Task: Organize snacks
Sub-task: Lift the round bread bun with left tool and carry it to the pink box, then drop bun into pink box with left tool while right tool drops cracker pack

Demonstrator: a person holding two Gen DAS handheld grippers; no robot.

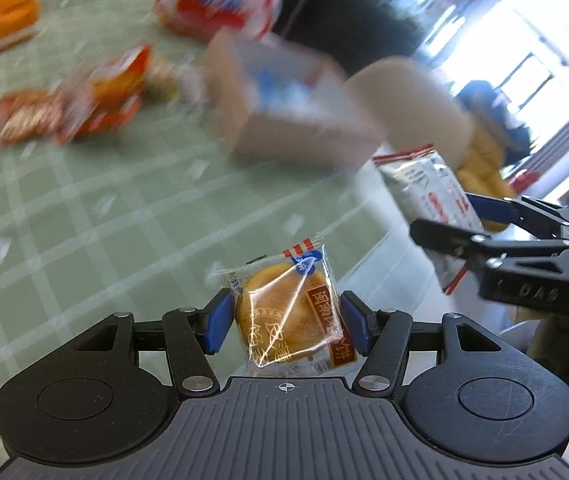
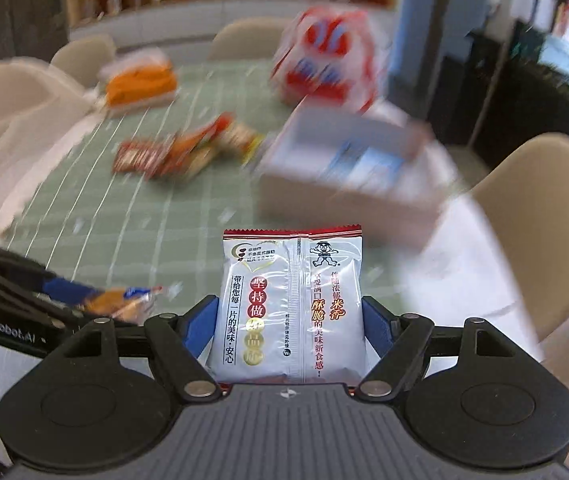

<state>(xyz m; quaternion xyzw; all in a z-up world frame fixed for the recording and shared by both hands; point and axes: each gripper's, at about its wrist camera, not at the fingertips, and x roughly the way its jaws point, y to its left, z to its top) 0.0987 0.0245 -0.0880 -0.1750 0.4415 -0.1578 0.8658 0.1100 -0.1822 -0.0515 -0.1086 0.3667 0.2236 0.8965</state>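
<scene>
Two snacks held, one per gripper. Left gripper [image 1: 284, 322]: pads pinch a clear-wrapped pastry [image 1: 290, 314] by its sides, lifted off the green cloth [image 1: 124, 208]. Right gripper [image 2: 289, 332]: clamps a white cracker pack [image 2: 290, 308] upright, likely bound for the open box [image 2: 348, 172] beyond; loose packets [image 2: 172, 152] remain unsorted.

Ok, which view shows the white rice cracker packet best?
The right wrist view: the white rice cracker packet fills the centre, sharp, its print readable, clamped between the right tool's blue pads. The left wrist view shows it only at the right edge, smaller, blurred and partly hidden by that tool.
</scene>
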